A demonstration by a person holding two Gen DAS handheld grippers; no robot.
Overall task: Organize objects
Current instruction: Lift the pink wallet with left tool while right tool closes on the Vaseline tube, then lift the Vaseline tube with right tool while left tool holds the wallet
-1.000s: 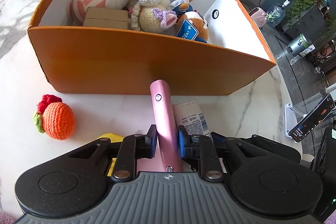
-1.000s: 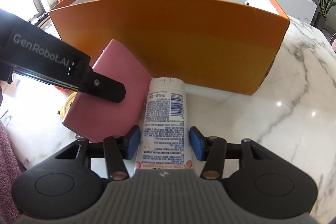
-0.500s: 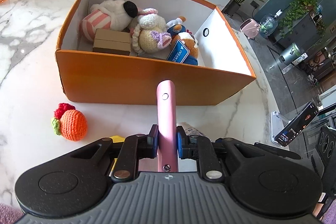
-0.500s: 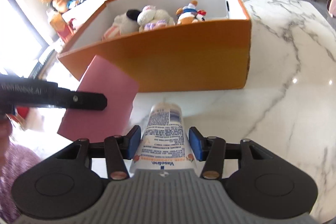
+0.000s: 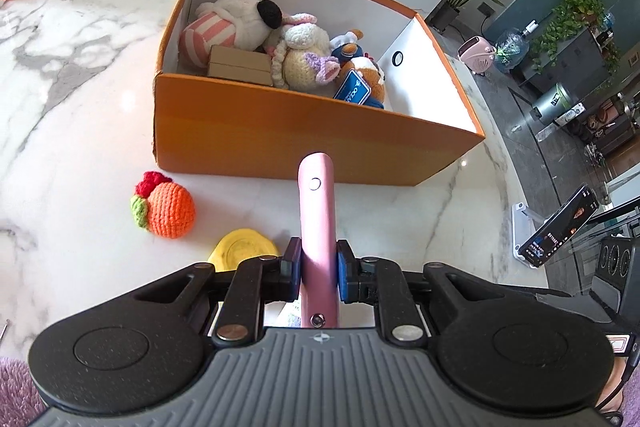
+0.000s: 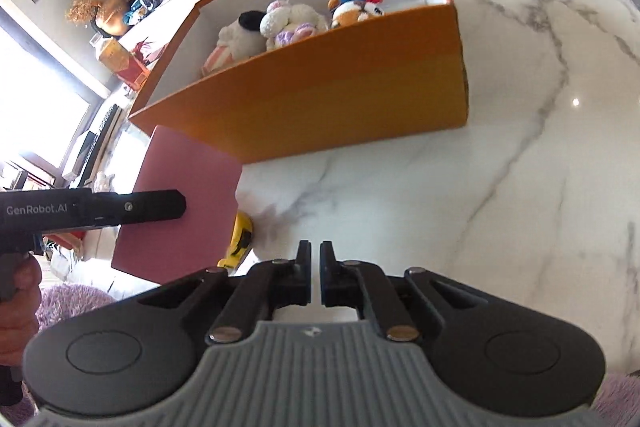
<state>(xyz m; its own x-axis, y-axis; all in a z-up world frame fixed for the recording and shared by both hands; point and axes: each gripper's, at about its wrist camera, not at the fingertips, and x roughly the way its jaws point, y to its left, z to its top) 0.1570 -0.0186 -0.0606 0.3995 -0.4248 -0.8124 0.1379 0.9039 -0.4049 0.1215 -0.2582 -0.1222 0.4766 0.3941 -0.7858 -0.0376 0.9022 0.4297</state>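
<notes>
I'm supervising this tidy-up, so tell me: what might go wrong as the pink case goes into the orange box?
The left gripper pinches only the low end of the pink case, so it may pivot or slip. The orange box has a tall near wall it might clip. Plush toys crowd the box's left.

Both wrist views look down at orange box (image 5: 304,143).

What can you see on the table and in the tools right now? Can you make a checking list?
Surface: white marble table, shiny.
Job's things: orange box holding plush toys and a small cardboard box; pink case held up in front of it.
Clutter: knitted orange fruit and yellow item on the table.
Tools: left tool shut on the pink case; right tool nearly closed, holding nothing.
Cables: nothing seen on the table.
Surroundings: potted plants, phone on a stand.
</notes>
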